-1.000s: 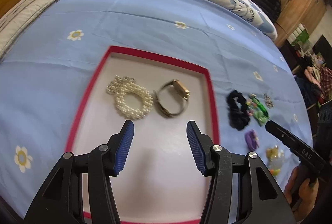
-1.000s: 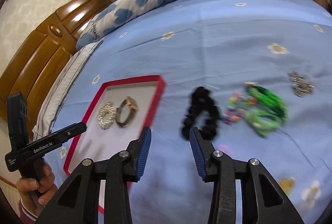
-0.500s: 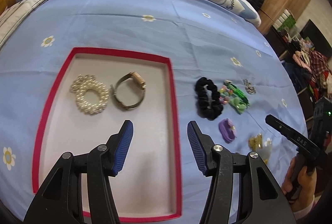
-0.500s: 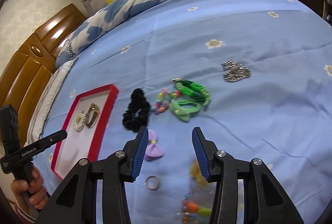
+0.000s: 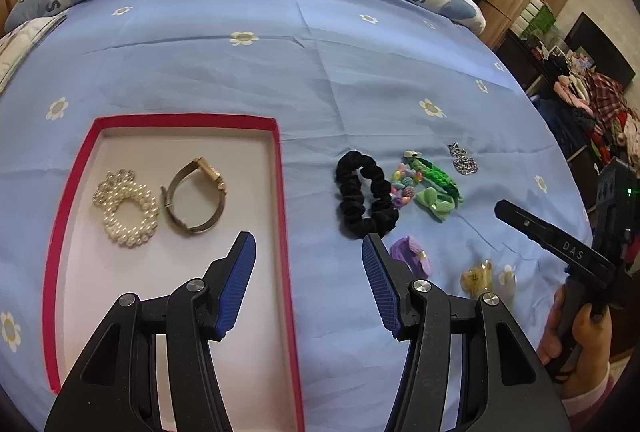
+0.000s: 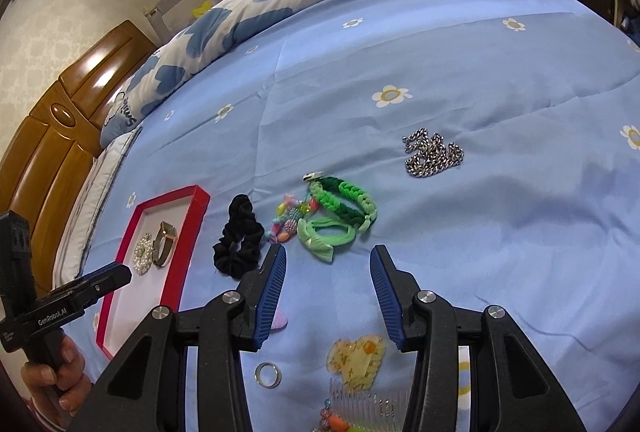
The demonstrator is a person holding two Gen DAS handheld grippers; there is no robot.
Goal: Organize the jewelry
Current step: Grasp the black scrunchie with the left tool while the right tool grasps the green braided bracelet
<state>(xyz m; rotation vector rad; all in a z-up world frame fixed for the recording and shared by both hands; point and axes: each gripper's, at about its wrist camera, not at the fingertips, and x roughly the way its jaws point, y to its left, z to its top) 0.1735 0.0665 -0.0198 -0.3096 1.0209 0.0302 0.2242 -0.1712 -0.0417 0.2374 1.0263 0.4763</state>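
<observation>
- Right wrist view: the right hand-held gripper (image 6: 328, 290) hangs released, empty; the green hair tie (image 6: 326, 237) lies just ahead, slightly left.
- Left hand-held gripper (image 5: 308, 280), also released, straddles the red tray (image 5: 282, 192) edge, farther off.

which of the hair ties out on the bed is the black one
The black scrunchie, nearest the red tray. The green tie and purple one are coloured.

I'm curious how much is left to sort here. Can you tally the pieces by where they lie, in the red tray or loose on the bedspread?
In the red tray: 2, the pearl bracelet and the watch.
Loose on the bedspread: 9, the black scrunchie, bead bracelet, braided green bracelet, green bow tie, silver chain, purple bow, ring, yellow clip, comb.
Total: 11.
</observation>
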